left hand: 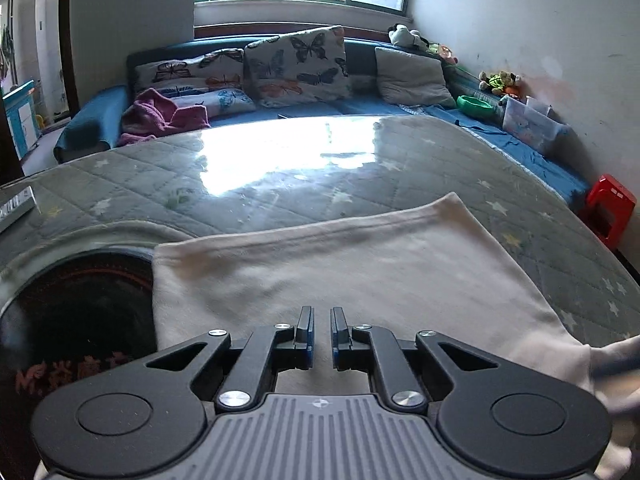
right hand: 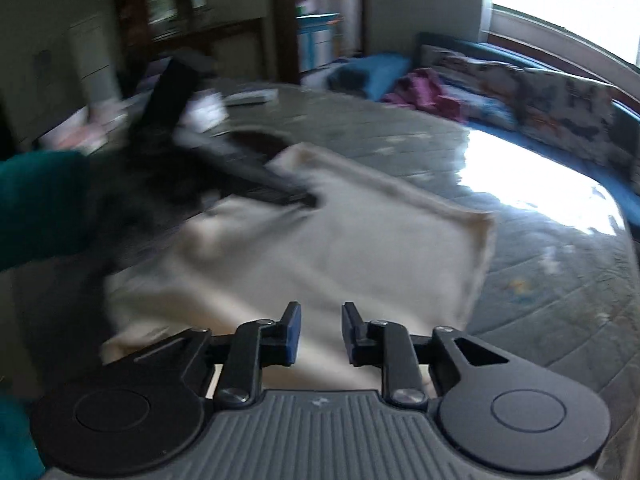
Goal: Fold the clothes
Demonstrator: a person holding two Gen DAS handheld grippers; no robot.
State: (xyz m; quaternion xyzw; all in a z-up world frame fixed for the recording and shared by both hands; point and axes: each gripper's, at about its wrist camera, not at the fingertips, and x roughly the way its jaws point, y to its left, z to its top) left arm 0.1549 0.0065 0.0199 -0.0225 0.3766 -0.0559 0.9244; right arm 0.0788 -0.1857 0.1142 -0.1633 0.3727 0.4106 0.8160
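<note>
A cream-white garment (left hand: 360, 264) lies flat on the round glass-topped table (left hand: 280, 168), its hemmed edge toward the far side. My left gripper (left hand: 321, 316) hovers over its near part, jaws slightly apart and holding nothing. In the right wrist view the same garment (right hand: 340, 248) fills the middle, blurred by motion. My right gripper (right hand: 320, 312) is over its near edge, jaws apart and empty. The left gripper (right hand: 288, 192) shows there as a dark blurred shape over the garment's far left corner.
A dark round inset (left hand: 80, 300) sits in the table at left. A blue sofa (left hand: 360, 108) with butterfly cushions (left hand: 296, 64) and a pink cloth (left hand: 160, 116) runs behind. A red stool (left hand: 610, 204) stands at right. A box (left hand: 16, 208) lies at the table's left edge.
</note>
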